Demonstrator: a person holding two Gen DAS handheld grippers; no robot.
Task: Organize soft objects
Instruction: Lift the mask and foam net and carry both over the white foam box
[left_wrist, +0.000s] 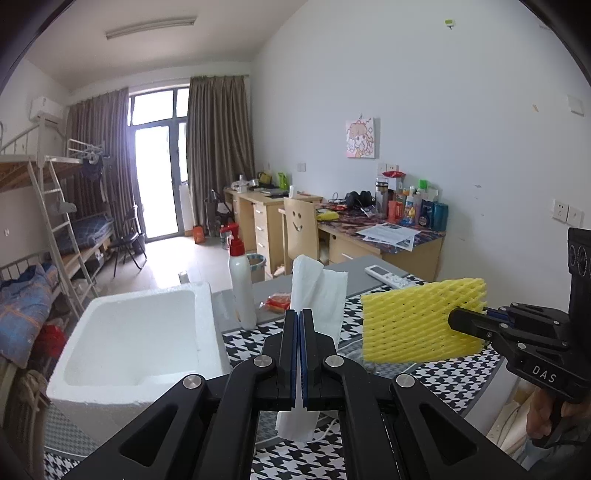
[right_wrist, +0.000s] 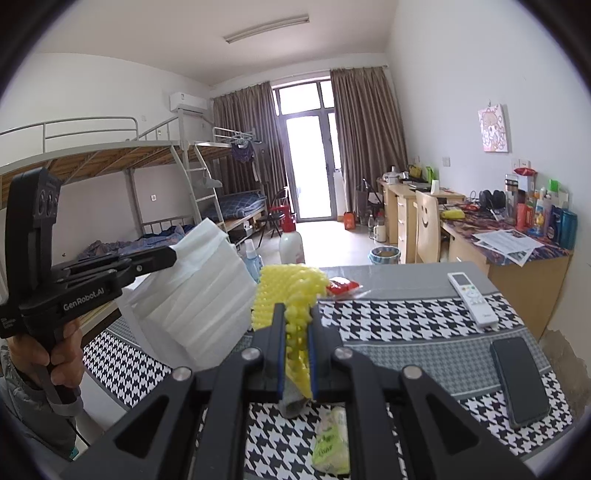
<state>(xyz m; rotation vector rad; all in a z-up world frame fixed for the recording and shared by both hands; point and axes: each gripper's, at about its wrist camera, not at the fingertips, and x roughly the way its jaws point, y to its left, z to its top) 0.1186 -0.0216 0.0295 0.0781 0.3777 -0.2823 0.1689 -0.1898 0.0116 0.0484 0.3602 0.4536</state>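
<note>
Left wrist view: left gripper (left_wrist: 299, 314) is clamping a white foam sheet (left_wrist: 317, 295), thin, soft, folded in pleats, jaws pressed nearly together on it; the sheet is standing up above the pads and hanging out below them. Right gripper (left_wrist: 456, 321) is coming in from the right edge, pinching a yellow foam net (left_wrist: 417, 317), a flat rectangle with diamond-mesh holes, held in the air over the tabletop.

Right wrist view: right gripper (right_wrist: 297, 314) is squeezing the net (right_wrist: 291, 291) edge-on, its knobbly ribs bunching between the pads. The sheet (right_wrist: 199, 295) is showing as a layered white pad in the left gripper (right_wrist: 173, 254), a hand (right_wrist: 55, 354) gripping the handle.

Tablecloth (left_wrist: 436, 373) is houndstooth black-and-white with grey bands. At the left edge a white polystyrene box (left_wrist: 136, 332) is sitting open, thick-walled, rectangular, its hollow showing only bare white. Beside it a white spray bottle (left_wrist: 242, 284) with red trigger is standing upright. Remote (right_wrist: 472, 299) and dark phone (right_wrist: 521, 380) are lying toward the right edge; a red packet (right_wrist: 341, 286) toward the far edge; a greenish packet (right_wrist: 332, 443) near edge.
</note>
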